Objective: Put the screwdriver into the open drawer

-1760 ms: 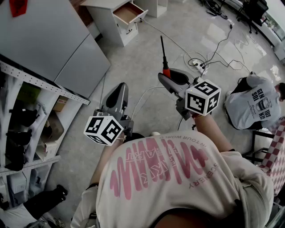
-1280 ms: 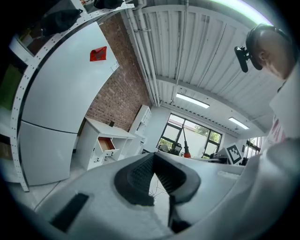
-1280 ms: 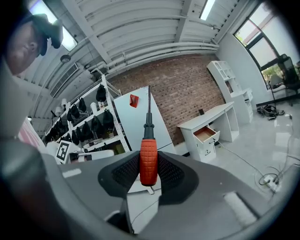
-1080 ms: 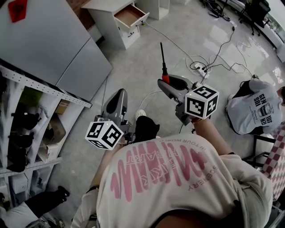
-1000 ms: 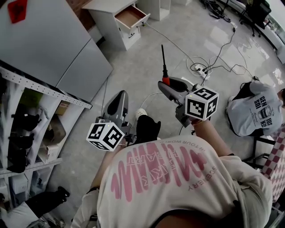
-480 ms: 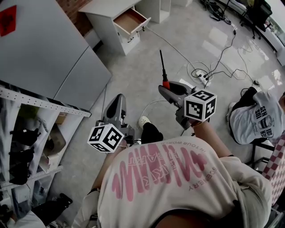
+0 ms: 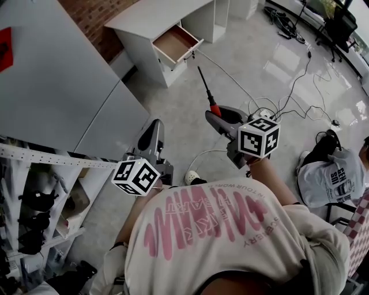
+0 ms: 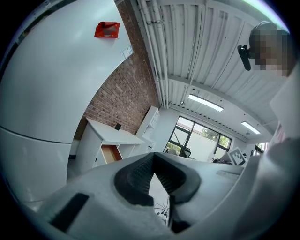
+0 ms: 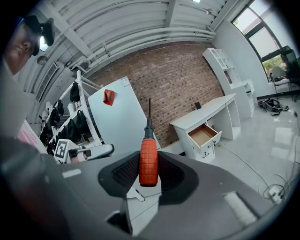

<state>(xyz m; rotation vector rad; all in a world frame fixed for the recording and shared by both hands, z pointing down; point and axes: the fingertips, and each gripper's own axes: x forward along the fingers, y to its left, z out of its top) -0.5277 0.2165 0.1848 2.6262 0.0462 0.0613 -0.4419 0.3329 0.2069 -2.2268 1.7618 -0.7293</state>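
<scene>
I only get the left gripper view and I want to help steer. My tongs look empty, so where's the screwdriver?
Observer: The right gripper has it. Its tongs are clamped on the red handle of the screwdriver, with the shaft pointing ahead.
Operator: Is the drawer really open? I just see a brown bit.
Observer: Yes. From the head view, the drawer is pulled out of the white desk, and I can see nothing inside it.
Operator: Is anybody in the way?
Observer: No. A person in a grey shirt sits off to the right, well clear of the line to the drawer.
</scene>
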